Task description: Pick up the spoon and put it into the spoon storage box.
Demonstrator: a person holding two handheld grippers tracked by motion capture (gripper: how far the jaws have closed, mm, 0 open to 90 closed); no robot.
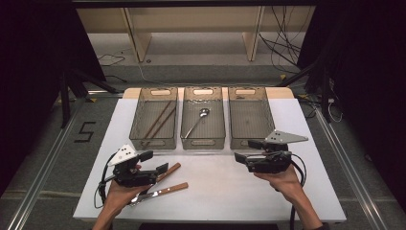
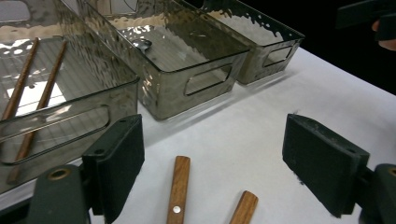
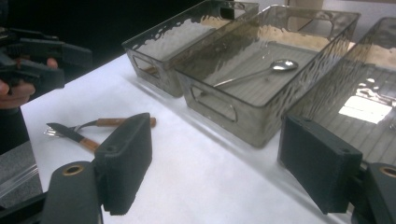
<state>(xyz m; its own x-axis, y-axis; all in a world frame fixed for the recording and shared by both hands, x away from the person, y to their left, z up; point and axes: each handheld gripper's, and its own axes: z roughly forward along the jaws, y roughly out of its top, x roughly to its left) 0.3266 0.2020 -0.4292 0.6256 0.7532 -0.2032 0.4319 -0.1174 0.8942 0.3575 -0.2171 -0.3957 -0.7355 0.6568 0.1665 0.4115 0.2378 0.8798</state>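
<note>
The work in hand looks like sorting cutlery into three clear bins, and the coming move turns on the two wooden-handled pieces left on the white table [image 1: 215, 191]. Seen from above, the fork [image 1: 168, 172] and the knife [image 1: 165, 190] lie side by side at the left front of the table, their handles pointing toward two o'clock and their metal ends hidden under the left gripper [image 1: 154, 162]. In the left gripper view both handles sit between and just ahead of the jaws, which stand wide apart and grip nothing; the handles run nearly straight away from the gripper, so it would have to turn across them to pinch one. The right gripper [image 1: 247, 149], also spread wide and empty, sits well apart at the right front, close before the right bin [image 1: 251, 142], with the cutlery off at its nine o'clock. The left hand is clearly the nearer. The left bin [image 1: 154, 143] holds chopsticks [image 1: 159, 120], the middle bin [image 1: 203, 143] a spoon [image 1: 197, 122].
</note>
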